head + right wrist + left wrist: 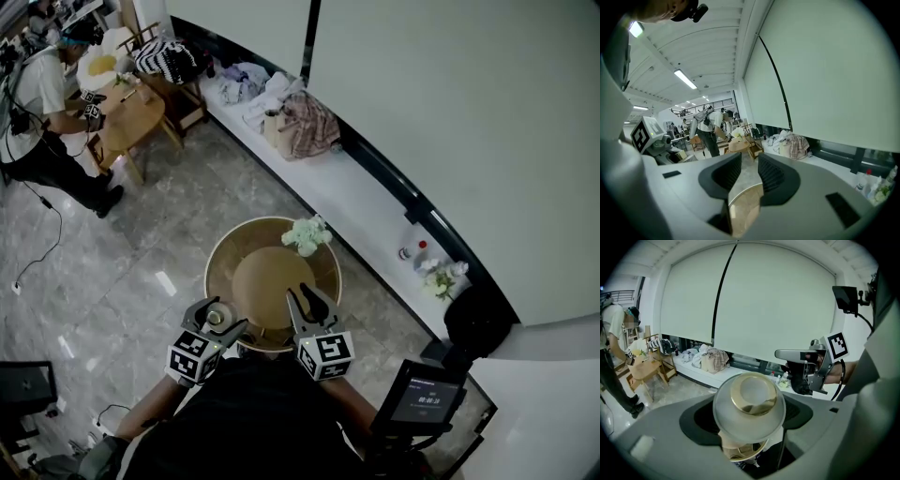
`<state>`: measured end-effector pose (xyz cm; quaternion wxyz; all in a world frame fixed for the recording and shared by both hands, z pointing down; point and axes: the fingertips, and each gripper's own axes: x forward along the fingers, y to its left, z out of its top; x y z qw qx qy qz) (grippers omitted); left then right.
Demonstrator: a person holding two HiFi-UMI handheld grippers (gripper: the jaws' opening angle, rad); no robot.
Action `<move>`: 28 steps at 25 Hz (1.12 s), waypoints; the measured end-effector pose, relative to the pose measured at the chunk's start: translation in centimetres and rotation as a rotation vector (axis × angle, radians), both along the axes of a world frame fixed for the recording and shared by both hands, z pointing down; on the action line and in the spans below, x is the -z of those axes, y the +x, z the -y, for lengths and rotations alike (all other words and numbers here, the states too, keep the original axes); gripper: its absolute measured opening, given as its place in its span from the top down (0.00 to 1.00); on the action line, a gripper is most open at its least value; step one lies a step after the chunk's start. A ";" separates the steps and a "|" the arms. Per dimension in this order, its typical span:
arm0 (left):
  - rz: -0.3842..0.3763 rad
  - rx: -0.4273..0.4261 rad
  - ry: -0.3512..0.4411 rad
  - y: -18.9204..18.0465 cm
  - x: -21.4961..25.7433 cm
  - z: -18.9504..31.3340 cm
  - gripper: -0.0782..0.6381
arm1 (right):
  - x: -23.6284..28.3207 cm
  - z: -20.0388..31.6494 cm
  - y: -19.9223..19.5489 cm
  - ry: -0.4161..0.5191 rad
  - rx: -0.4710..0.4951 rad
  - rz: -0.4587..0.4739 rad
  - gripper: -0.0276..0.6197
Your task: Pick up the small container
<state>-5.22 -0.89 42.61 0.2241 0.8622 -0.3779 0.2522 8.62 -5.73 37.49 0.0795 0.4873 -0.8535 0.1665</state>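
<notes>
The small container (216, 319) is a round frosted-glass pot with a gold rim. My left gripper (218, 315) is shut on it and holds it above the near left edge of the round wooden table (223, 267). In the left gripper view the container (749, 404) fills the space between the jaws, its mouth turned toward the camera. My right gripper (310, 302) hangs over the table's near edge, to the right of the container. Its jaws stand a little apart with nothing between them, and the right gripper view (746, 171) shows only table and floor through the gap.
White flowers (307, 234) lie on the table's far right rim. A white window ledge (366, 202) carries clothes (307, 122) and small bottles (419, 251). A person (42, 103) stands at a wooden table (131, 117) far left. A screen device (427, 396) sits at lower right.
</notes>
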 end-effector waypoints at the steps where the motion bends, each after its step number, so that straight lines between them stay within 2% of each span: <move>1: -0.001 0.003 0.002 -0.1 0.1 0.1 0.41 | 0.4 0.2 -0.1 0.011 0.001 0.002 0.78; 7: -0.019 0.008 0.034 0.5 1.7 0.8 0.41 | 2.3 0.6 -0.4 0.055 0.019 0.015 0.79; 13: -0.061 0.007 0.124 0.5 5.9 2.6 0.41 | 4.8 1.0 -1.3 0.096 0.041 0.028 0.83; 19: -0.111 0.020 0.216 0.3 9.9 4.1 0.41 | 8.7 1.7 -1.7 0.179 0.061 0.035 0.88; 24: -0.112 0.025 0.207 -0.1 9.1 4.6 0.41 | 7.9 1.5 -2.3 0.167 0.073 0.017 0.94; 28: -0.098 0.032 0.190 -0.4 8.3 4.4 0.41 | 6.7 1.3 -2.1 0.147 0.053 -0.015 0.94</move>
